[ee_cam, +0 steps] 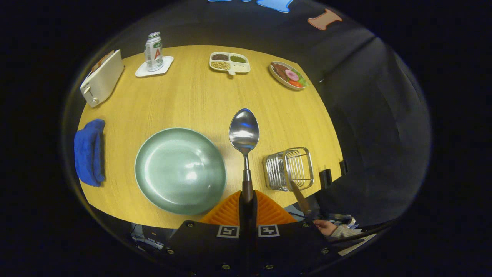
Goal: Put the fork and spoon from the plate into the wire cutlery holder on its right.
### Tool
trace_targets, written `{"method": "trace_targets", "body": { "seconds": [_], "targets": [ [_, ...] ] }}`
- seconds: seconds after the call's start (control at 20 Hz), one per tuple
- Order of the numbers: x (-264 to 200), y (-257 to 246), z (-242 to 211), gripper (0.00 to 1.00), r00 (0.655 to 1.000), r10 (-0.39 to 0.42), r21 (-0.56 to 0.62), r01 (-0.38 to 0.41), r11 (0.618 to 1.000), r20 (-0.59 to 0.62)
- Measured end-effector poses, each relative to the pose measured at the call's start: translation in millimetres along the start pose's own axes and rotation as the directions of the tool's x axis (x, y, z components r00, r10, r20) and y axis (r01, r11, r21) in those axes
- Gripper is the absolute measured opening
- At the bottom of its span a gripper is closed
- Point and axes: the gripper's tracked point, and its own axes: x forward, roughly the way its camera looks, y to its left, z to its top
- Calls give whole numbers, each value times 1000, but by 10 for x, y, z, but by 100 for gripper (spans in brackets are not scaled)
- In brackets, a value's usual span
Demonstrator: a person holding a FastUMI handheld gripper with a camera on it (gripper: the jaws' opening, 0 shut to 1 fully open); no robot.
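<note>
Wooden table (184,100) below, tongs (248,200) clamped on spoon (244,132), handle end hidden; fork (296,184) in wire holder (289,168).

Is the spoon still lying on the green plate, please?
No, the spoon is clamped by its handle between the gripper fingers, raised over the table between the bare green plate and the wire cutlery holder.

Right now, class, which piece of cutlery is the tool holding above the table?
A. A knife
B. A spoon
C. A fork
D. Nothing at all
B: the tool is shut on the spoon by its dark handle, bowl pointing forward between the green plate and the wire cutlery holder, where the fork already leans.
</note>
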Motion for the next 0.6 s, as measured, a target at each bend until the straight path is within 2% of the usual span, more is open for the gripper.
{"method": "trace_targets", "body": {
  "seconds": [0.2,0.35,0.6],
  "targets": [
    [-42,-316,-63,3,998,-33,96,38,995,-44],
    [14,-433,-159,3,996,-16,187,32,982,-85],
    [81,-597,-357,3,988,4,271,39,962,-156]
  ]
}}
